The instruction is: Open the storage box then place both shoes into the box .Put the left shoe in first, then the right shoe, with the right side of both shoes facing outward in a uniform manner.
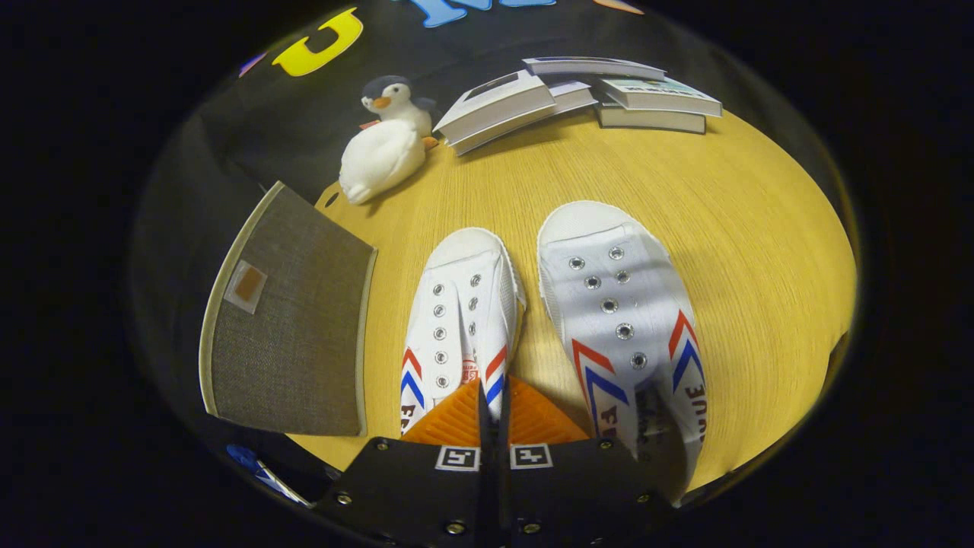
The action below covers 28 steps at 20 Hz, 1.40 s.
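Two white canvas shoes with red and blue chevrons lie side by side on the wooden table [685,198], toes pointing away from me. My gripper [493,415] is shut on the left shoe [460,304]: the thin side wall by its opening is pinched between both pads. The right shoe [620,304] lies just right of the fingers, apart from them. To the left of the left shoe stands the grey fabric storage box [293,335]; I see a flat grey panel with pale trim and a small tag. Whether that panel is raised I cannot tell.
A plush penguin [384,144] lies at the far left of the table, beyond the box. Several books [578,95] are stacked along the far edge. Bare wood stretches to the right of the right shoe.
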### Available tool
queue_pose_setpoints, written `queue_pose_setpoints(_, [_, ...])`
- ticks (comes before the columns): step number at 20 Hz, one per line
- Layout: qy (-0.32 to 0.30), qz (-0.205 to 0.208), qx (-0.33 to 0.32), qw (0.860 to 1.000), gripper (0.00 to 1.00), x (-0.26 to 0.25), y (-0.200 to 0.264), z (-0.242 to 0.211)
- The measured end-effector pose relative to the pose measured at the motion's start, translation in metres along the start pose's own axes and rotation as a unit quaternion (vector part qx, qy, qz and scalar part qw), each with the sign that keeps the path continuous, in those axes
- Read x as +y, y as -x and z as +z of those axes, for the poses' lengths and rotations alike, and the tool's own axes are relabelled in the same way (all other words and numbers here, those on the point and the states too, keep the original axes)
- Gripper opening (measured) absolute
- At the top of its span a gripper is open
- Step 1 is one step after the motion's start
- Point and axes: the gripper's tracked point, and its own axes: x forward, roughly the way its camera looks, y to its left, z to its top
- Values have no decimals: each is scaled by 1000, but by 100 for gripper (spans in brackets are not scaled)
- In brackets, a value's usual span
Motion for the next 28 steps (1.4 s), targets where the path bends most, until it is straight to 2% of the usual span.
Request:
queue_pose_setpoints(2, [-3,1,0,1000,0,5,2,0])
queue_pose_setpoints(5, [-33,26,-4,999,0,20,11,5])
queue_pose_setpoints(20, [-26,83,-68,994,0,125,99,85])
queue_pose_setpoints(28, [14,106,-67,992,0,202,95,86])
